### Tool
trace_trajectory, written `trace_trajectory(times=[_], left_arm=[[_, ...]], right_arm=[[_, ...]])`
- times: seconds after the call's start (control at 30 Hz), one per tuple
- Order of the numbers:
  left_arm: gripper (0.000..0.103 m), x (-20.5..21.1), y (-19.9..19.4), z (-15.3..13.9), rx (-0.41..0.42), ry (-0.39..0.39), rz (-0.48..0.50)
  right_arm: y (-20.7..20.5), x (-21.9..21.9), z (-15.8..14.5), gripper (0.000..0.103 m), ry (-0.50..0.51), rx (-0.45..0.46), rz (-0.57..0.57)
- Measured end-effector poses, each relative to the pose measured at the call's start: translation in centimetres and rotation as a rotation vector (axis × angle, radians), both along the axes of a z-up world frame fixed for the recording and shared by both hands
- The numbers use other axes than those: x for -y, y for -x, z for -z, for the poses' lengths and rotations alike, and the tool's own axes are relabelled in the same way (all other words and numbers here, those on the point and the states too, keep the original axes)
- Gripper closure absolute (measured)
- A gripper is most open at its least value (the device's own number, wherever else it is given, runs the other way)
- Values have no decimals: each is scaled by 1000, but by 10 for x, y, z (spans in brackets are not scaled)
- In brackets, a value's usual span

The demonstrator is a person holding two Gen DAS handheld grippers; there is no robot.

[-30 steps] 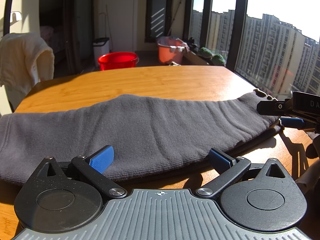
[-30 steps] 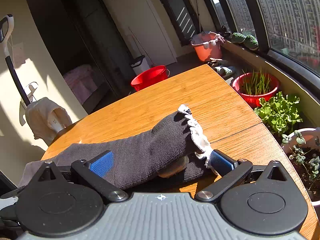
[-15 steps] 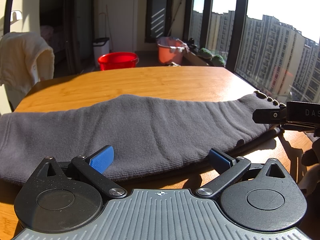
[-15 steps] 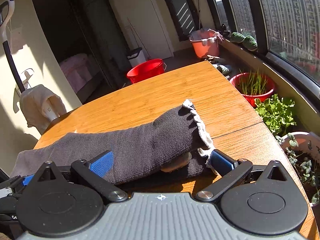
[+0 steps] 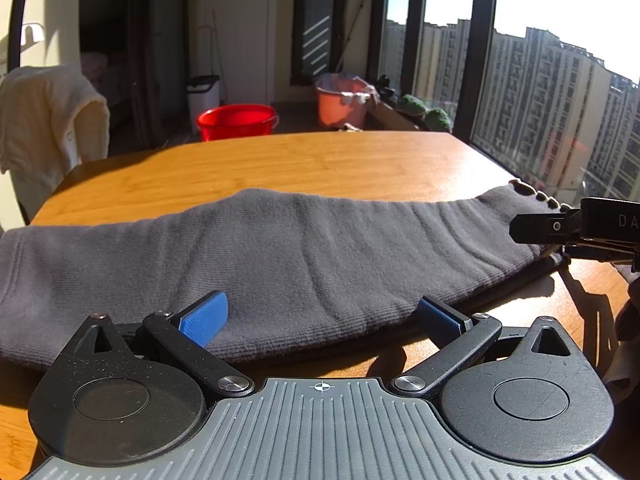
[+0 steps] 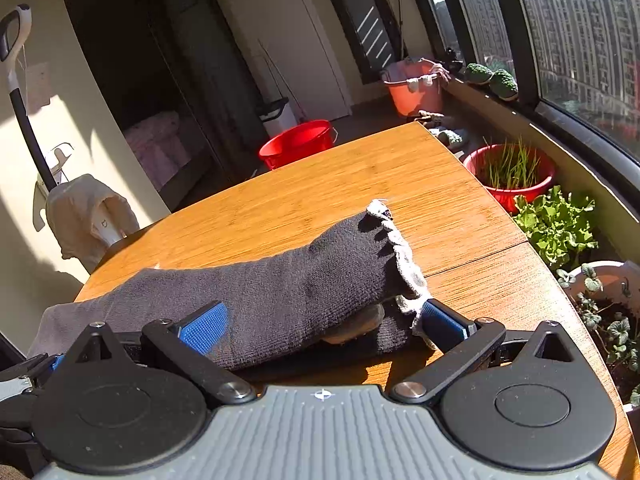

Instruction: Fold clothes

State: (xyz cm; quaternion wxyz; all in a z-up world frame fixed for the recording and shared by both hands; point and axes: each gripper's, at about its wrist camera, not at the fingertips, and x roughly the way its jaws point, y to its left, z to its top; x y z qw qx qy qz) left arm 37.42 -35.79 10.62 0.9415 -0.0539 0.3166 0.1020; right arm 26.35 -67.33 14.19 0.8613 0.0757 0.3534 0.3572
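A dark grey knit garment [image 5: 304, 256] lies lengthwise across the wooden table [image 5: 320, 160], folded over itself. Its scalloped hem end [image 6: 400, 252] points to the right. My left gripper [image 5: 322, 318] is open, and the garment's near edge lies between its blue pads [image 5: 204, 318]. My right gripper [image 6: 324, 326] is open too and straddles the hem end, one pad [image 6: 442, 322] against the frilled edge. The left wrist view shows the right gripper [image 5: 560, 228] at the garment's right tip. The left gripper [image 6: 24, 368] shows at the lower left of the right wrist view.
On the floor beyond the table stand a red basin [image 5: 236, 122], an orange bucket [image 5: 342, 100] and a white bin [image 5: 204, 94]. A cream towel [image 5: 48, 120] hangs over a chair at left. Potted plants [image 6: 556, 224] line the window side, right of the table edge.
The right gripper has dropped slightly and edged in at the hem end. The left gripper and the body of the garment have stayed put.
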Motion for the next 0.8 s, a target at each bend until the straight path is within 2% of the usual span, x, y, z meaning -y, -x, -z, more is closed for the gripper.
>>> trace_trajectory(times=[0.23, 0.33, 0.4, 0.43, 0.47, 0.5, 0.53, 0.6, 0.63, 0.7, 0.73, 0.8], left_arm=[[0, 0, 0, 0, 2, 1, -3], [0, 1, 2, 0, 1, 1, -8], [0, 1, 2, 0, 0, 1, -8], [0, 1, 2, 0, 2, 5, -7], [0, 0, 2, 0, 3, 9, -7], [0, -1, 2, 0, 5, 13, -7], [0, -1, 2, 0, 7, 17, -5], [0, -3, 3, 0, 11, 26, -2], [0, -3, 3, 0, 13, 30, 0], [0, -6, 5, -1, 22, 46, 3], [0, -7, 6, -1, 26, 55, 4], [0, -7, 6, -1, 26, 60, 6]], right_arm=[[-13, 31, 6, 0, -196, -90, 44], [-8, 41, 1, 0, -163, -38, 82], [0, 50, -8, 2, -147, 49, 99], [3, 52, -12, 8, -136, 81, 103], [1, 50, -14, 17, -115, 86, 95], [-1, 47, -15, 21, -93, 87, 85], [-3, 44, -16, 31, -71, 87, 76], [-14, 35, -8, 55, -43, 17, 54], [-18, 30, -3, 73, -27, -22, 46], [-15, 31, -7, 78, -55, -22, 45], [-11, 34, -13, 87, -70, -4, 38], [-5, 38, -24, 88, -82, 23, 20]])
